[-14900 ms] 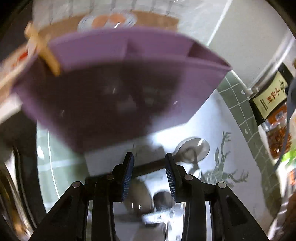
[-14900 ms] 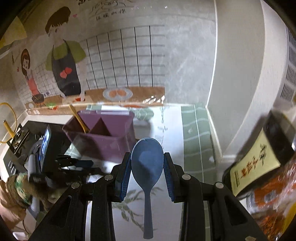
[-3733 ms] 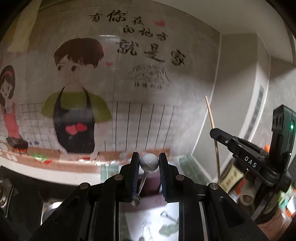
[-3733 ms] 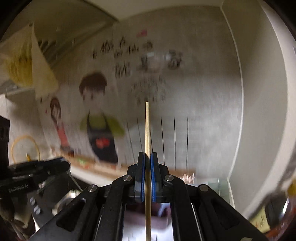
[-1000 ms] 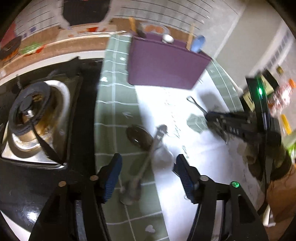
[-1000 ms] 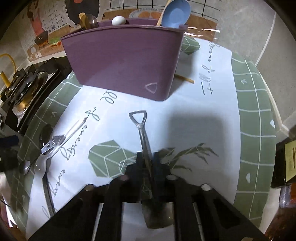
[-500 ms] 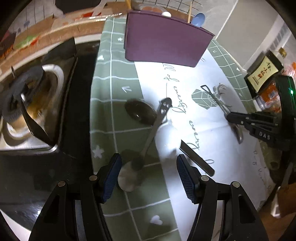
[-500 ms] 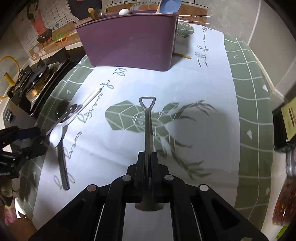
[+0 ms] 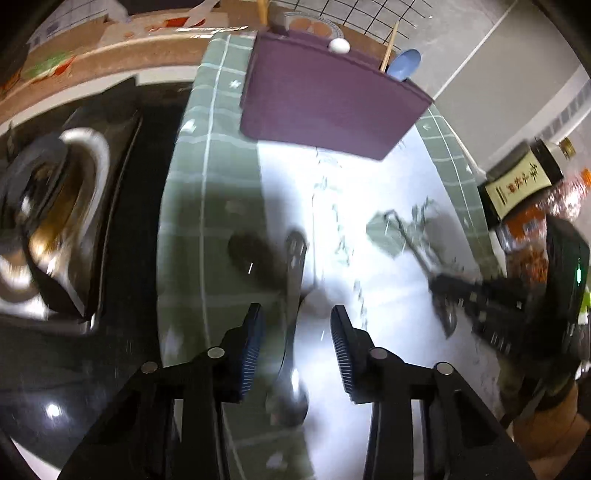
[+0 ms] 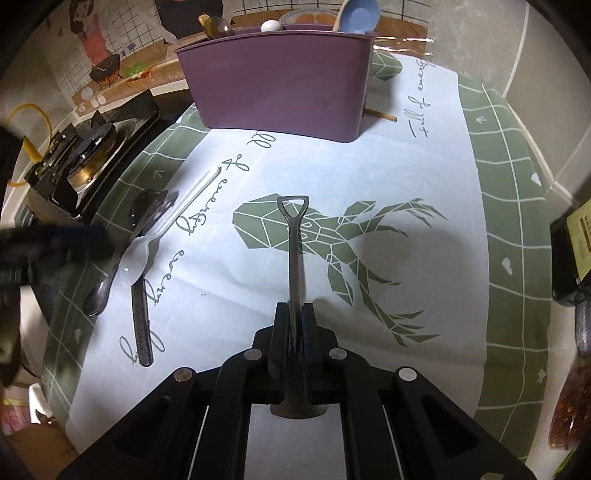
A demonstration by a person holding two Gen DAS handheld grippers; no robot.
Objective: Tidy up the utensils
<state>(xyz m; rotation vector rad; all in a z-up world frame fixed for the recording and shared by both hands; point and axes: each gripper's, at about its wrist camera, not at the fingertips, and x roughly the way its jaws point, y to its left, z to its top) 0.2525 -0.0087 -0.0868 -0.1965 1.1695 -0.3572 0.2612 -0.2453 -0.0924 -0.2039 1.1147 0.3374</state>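
A purple utensil holder point(image 10: 280, 77) stands at the back of the mat and holds a blue spoon point(image 10: 356, 14), a white-knobbed utensil and others; it also shows in the left wrist view point(image 9: 325, 96). My right gripper point(image 10: 293, 314) is shut on a metal shovel-shaped spoon point(image 10: 293, 236), handle pointing forward. My left gripper point(image 9: 295, 325) is open, low over a metal spoon point(image 9: 290, 332) whose shaft lies between the fingers. That spoon point(image 10: 99, 291), a white spoon point(image 10: 162, 229) and a dark utensil point(image 10: 142, 332) lie together at the mat's left.
A gas stove point(image 9: 48, 221) sits left of the green-and-white mat point(image 10: 406, 177). A dark bottle point(image 9: 517, 181) and snack packets point(image 10: 569, 406) stand at the right. A chopstick point(image 10: 380, 114) lies beside the holder. The wall is close behind.
My left gripper has dropped lower and its fingers now straddle the metal spoon. My right gripper has lifted slightly with the shovel spoon still clamped.
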